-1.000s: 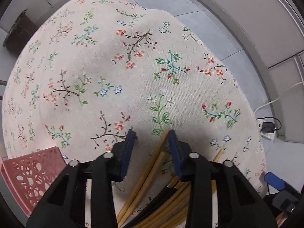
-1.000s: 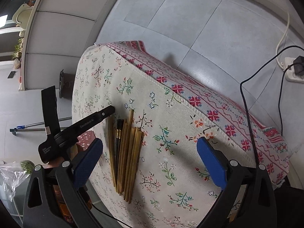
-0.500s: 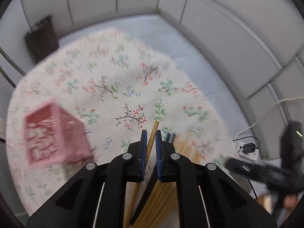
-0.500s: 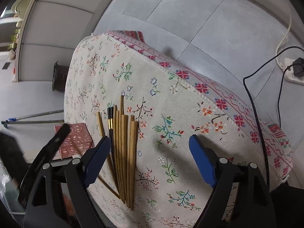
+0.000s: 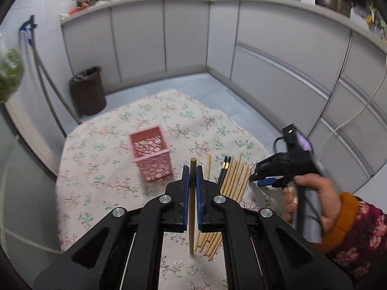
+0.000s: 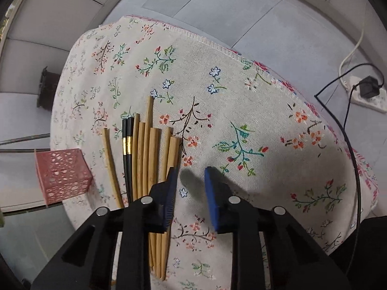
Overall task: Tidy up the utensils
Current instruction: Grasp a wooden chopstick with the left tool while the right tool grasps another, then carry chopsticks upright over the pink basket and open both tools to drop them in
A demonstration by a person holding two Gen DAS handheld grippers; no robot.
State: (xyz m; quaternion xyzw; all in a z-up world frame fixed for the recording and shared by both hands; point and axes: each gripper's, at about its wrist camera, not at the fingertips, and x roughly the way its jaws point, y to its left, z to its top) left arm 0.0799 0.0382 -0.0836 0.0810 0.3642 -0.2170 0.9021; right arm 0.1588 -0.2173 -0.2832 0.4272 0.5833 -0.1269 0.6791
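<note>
My left gripper (image 5: 192, 169) is shut on one bamboo chopstick (image 5: 191, 229), which it holds upright above the floral tablecloth (image 5: 101, 169). The pink perforated basket (image 5: 151, 155) stands ahead and to the left of it. A pile of bamboo chopsticks (image 6: 150, 149) with two black ones (image 6: 127, 145) lies on the cloth. My right gripper (image 6: 191, 171) hangs low at the pile's right edge. Its jaws are closing with only cloth between them, and its left finger is over the rightmost sticks. The left wrist view also shows the right gripper (image 5: 263, 178), held by a hand.
A dark waste bin (image 5: 88, 90) stands on the floor beyond the table. A power strip (image 6: 365, 94) and a black cable (image 6: 348, 111) lie on the floor past the table's right edge. Grey cabinets (image 5: 278, 72) surround the area. The basket (image 6: 61, 175) sits near the table's left edge.
The left gripper shut on one chopstick and rose with it away from the pile. The right gripper's jaws narrowed a lot, and it moved down closer to the pile.
</note>
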